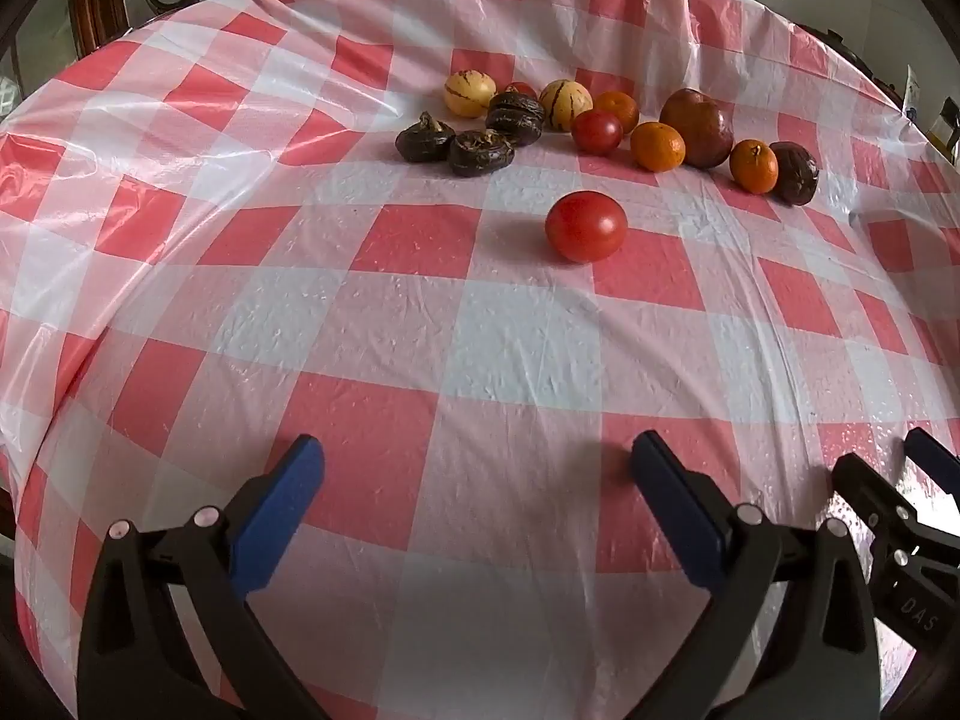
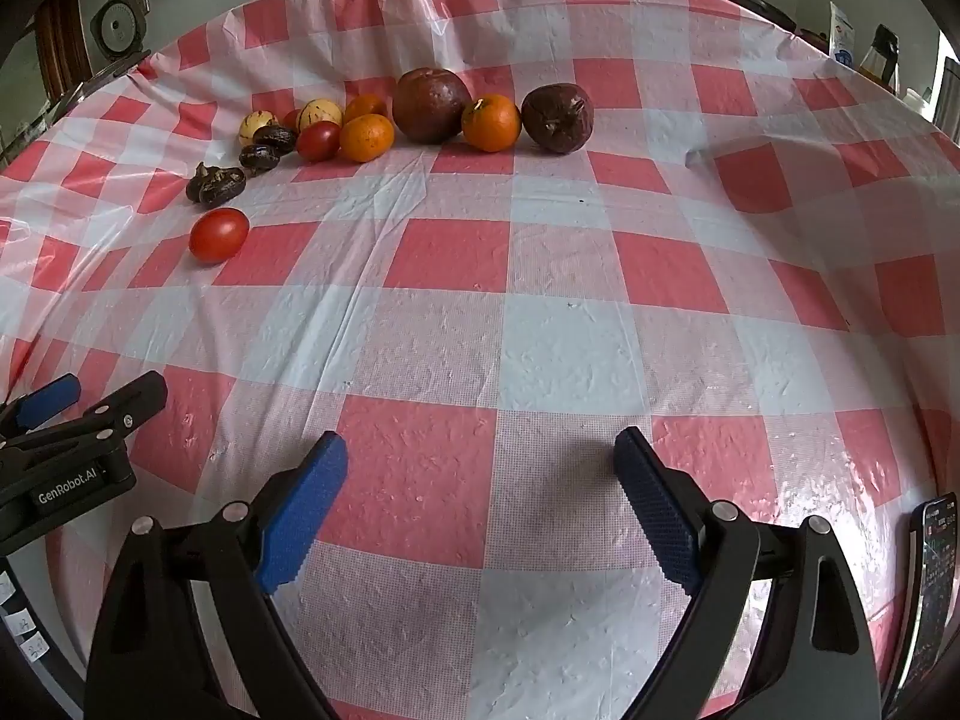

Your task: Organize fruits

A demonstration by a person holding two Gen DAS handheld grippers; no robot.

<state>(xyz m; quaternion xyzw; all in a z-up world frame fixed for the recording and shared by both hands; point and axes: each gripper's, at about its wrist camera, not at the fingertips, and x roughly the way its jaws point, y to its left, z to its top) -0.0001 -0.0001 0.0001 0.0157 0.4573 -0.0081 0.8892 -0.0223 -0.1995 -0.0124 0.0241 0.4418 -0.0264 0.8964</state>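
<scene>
Lone tomato (image 1: pixel 586 226) just above centre in the left wrist view, straight ahead of the left gripper (image 1: pixel 477 462), apart from the fruit cluster (image 1: pixel 600 120) behind. Far upper left for the right gripper (image 2: pixel 480 456), so left nearer. Both spread wide, holding nothing.

Bright, soft daylight. Glossy tablecloth (image 1: pixel 480 312) shows white glare at left edge. Soft short shadows under fruit, fingertips. Strong fisheye bending; dark vignette in corners. Focus sharp, no motion blur.
</scene>
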